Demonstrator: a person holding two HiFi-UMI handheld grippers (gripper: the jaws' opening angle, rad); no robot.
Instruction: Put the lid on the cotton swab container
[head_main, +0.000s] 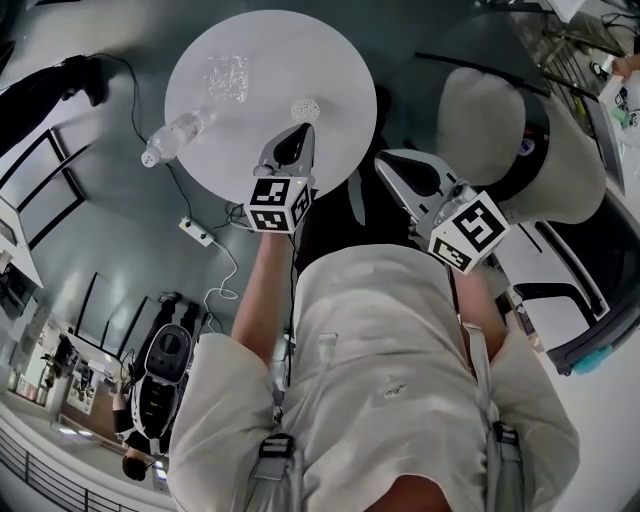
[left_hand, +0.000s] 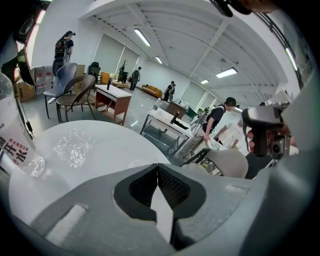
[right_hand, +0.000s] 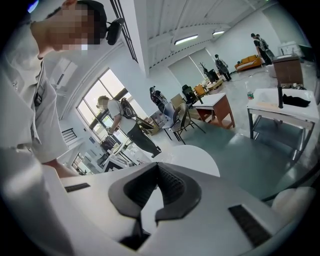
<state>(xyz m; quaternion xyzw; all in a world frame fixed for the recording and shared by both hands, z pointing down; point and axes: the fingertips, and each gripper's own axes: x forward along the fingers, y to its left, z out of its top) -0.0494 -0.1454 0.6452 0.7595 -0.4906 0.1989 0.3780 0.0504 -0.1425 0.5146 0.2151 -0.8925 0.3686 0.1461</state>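
On the round white table (head_main: 215, 150) a small round container of cotton swabs (head_main: 305, 107) stands open-topped near the near-right edge. It shows faintly just past my left jaws as a round container (left_hand: 141, 163). A clear crinkled plastic piece (head_main: 228, 77) lies further back on the table, also seen as clear plastic (left_hand: 73, 145); I cannot tell whether it is the lid. My left gripper (head_main: 305, 129) is shut and empty, its tips just short of the container. My right gripper (head_main: 381, 159) is shut and empty, off the table's right edge.
A clear water bottle (head_main: 176, 133) lies at the table's left edge and looms close as a bottle (left_hand: 15, 145) at the left. A grey chair (head_main: 520, 140) stands to the right. A power strip (head_main: 197, 232) with cables lies on the floor. People stand among distant desks (left_hand: 112, 97).
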